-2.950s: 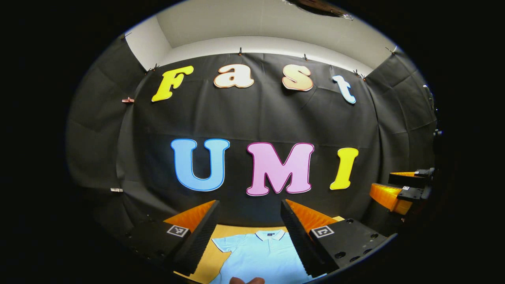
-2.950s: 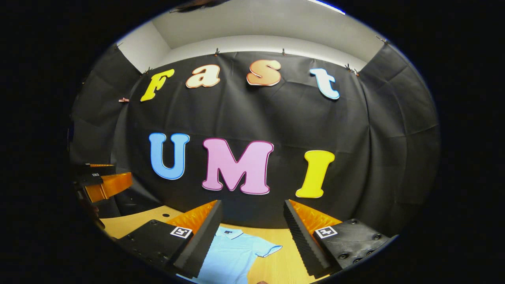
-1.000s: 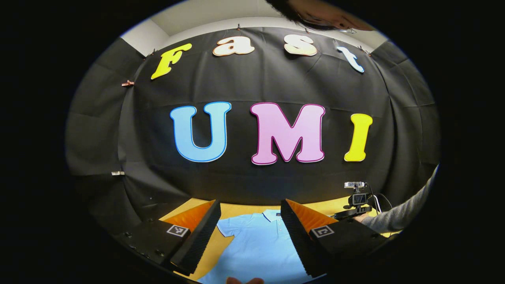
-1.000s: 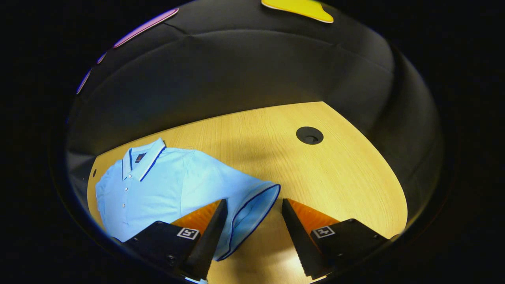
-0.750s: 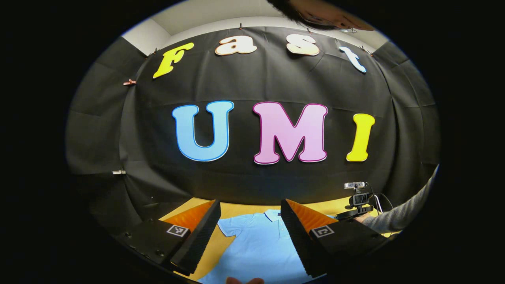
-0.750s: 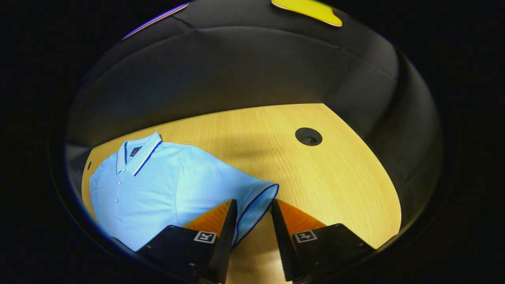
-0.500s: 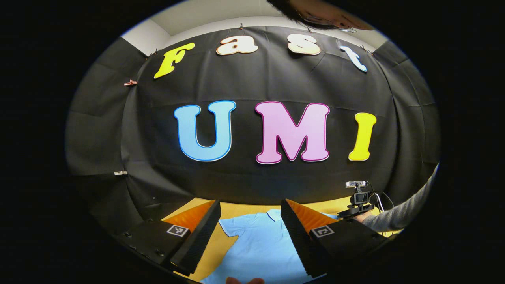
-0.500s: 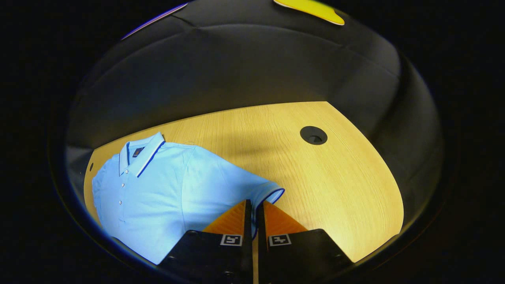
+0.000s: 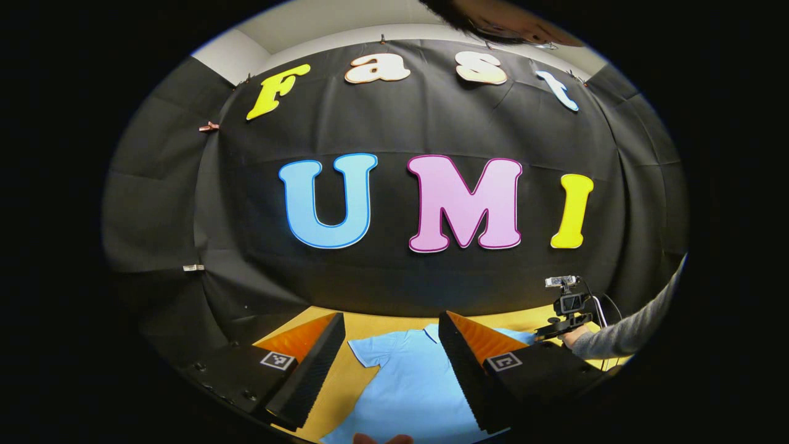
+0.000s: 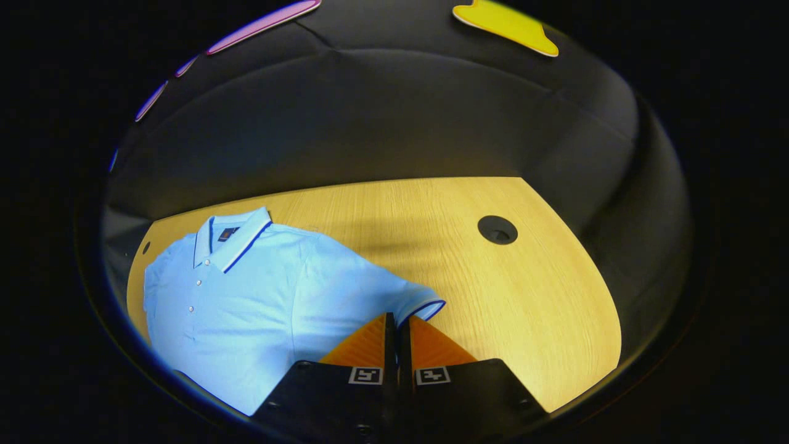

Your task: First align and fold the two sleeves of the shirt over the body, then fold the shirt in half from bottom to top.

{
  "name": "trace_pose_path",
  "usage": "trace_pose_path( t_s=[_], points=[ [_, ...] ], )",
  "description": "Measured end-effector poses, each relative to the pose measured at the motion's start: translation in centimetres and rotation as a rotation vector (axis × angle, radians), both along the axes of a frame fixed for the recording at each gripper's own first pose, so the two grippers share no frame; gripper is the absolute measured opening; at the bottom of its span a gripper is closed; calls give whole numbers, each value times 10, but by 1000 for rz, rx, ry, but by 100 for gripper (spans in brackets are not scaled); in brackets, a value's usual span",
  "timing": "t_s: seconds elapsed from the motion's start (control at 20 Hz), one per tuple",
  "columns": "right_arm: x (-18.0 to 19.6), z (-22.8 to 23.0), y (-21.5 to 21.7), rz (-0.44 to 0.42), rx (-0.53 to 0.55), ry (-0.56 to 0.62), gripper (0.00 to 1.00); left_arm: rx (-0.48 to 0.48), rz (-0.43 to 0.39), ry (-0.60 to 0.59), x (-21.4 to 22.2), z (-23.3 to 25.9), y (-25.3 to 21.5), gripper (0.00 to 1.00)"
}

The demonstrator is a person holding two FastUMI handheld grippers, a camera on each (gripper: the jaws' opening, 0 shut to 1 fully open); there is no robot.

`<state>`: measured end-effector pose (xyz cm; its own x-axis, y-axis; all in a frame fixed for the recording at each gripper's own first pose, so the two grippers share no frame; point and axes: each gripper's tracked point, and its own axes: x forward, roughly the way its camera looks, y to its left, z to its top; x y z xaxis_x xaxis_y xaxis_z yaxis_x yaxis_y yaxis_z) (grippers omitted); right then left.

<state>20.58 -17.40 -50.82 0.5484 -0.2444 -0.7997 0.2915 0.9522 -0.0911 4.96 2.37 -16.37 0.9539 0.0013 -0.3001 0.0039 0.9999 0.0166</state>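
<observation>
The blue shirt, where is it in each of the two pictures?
Left gripper view: the blue shirt lies at the bottom middle, on the table between the left claw's open fingers.
Right gripper view: it fills the lower left, and the right claw is shut on its sleeve cuff.
Shared landmark: the shirt's collar, by the wooden table's far edge.

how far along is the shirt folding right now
Nothing is folded yet: the light blue polo shirt lies flat on the wooden table. In hand: the right gripper is shut on the sleeve cuff. The left gripper hovers open. Both sleeve folds and the bottom-to-top fold remain.
</observation>
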Motion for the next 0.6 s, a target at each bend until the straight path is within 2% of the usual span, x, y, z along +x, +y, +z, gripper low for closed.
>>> trace_pose_path(
  t_s=[0.3, 0.4, 0.45, 0.5, 0.6],
  points=[
    [26, 30, 45, 76, 32, -68, 5, -22, 19, -9, -6, 2, 16, 97],
    [37, 39, 73, 112, 62, -91, 5, -25, 34, -8, -10, 3, 25, 97],
    [41, 42, 89, 135, 80, -98, 0, -25, 44, -8, -12, 4, 31, 97],
    [46, 45, 104, 158, 98, -105, 5, -26, 52, -8, -14, 3, 36, 97],
    [54, 43, 142, 208, 126, -112, 5, -27, 68, -5, -20, 3, 45, 97]
  ],
)
